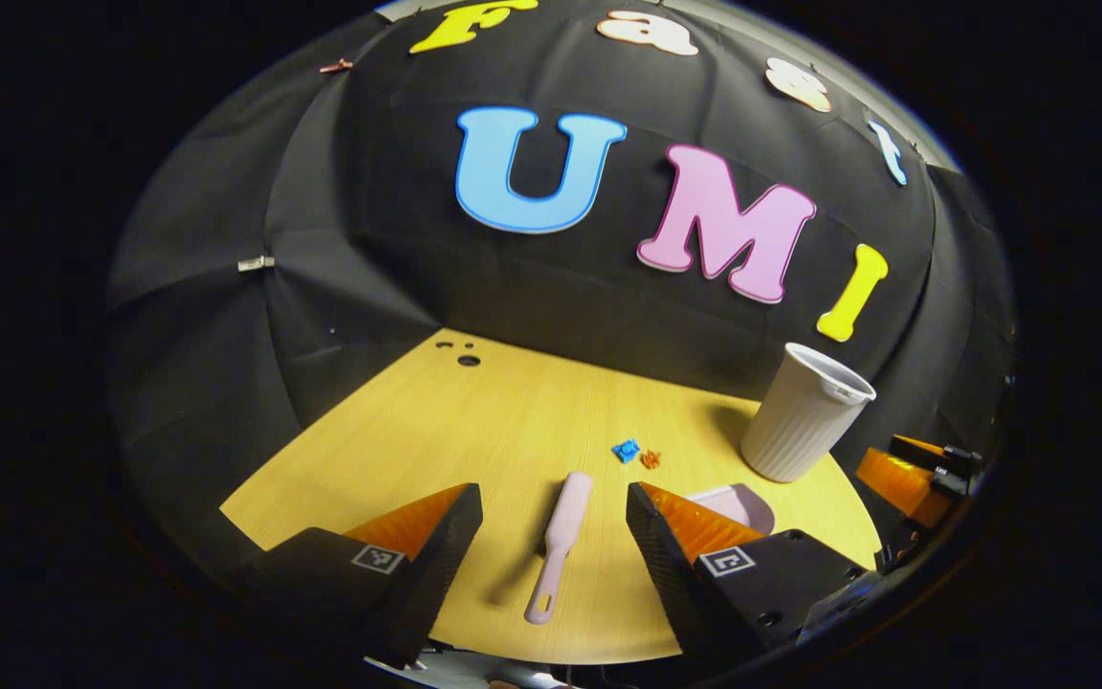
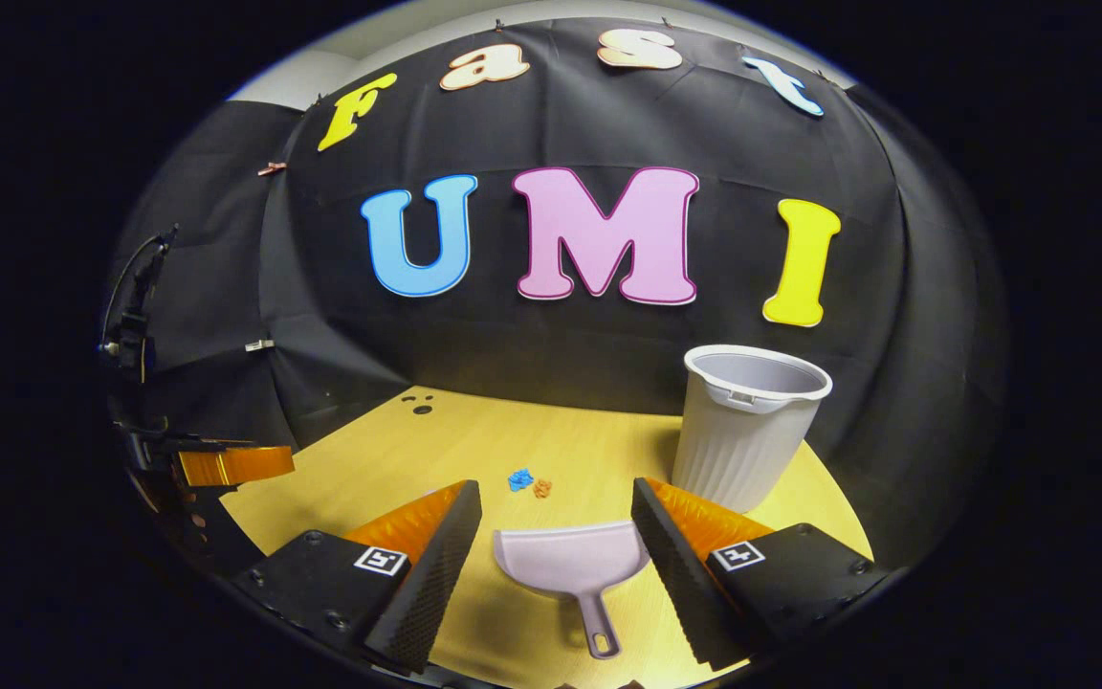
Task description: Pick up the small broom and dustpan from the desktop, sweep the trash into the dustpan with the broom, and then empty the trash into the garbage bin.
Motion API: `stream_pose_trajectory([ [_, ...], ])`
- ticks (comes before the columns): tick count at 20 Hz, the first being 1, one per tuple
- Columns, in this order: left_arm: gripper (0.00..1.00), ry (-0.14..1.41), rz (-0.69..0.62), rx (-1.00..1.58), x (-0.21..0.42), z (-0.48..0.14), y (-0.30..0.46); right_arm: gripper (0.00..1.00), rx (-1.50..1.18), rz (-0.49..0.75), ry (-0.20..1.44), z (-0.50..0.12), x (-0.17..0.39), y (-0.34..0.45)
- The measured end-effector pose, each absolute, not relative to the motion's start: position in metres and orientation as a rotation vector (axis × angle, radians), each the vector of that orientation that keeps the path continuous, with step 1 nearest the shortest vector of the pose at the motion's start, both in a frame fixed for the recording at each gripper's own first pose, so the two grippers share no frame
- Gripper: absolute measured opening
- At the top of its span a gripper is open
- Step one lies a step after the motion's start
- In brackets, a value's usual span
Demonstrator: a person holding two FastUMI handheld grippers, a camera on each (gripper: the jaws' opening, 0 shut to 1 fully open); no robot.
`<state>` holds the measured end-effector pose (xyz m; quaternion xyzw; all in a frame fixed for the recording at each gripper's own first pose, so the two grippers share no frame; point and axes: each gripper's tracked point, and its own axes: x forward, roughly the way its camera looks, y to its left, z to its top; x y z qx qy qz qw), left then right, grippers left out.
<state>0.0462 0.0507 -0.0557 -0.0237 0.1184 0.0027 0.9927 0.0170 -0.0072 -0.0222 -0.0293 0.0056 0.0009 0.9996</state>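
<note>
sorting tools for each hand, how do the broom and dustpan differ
The broom is a slim pink stick lying between the left gripper fingers; the dustpan is a wide, pale scoop lying between the right gripper fingers. The broom's handle is long; the dustpan's is a short stub. Both lie flat on the desktop, untouched, hang-hole ends nearest the camera.

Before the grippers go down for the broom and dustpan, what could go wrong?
The dustpan lies close to the garbage bin, so the right gripper may bump the bin. The trash bits are tiny and light; a quick stroke of the broom may scatter them.
</note>
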Motion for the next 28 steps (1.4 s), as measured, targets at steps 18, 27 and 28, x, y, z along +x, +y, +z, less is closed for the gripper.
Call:
stream_pose_trajectory([
  [18,0.96,0.894,-0.035,0.192,0.143,-0.231,0.042,0.99,0.056,-0.052,0.252,-0.089,0.056,-0.061],
  [27,0.76,0.976,-0.032,0.257,0.155,-0.255,0.041,0.99,0.111,-0.031,0.376,-0.128,0.074,-0.075],
  [28,0.63,0.969,-0.033,0.255,0.158,-0.258,0.041,0.99,0.105,-0.025,0.384,-0.13,0.075,-0.073],
])
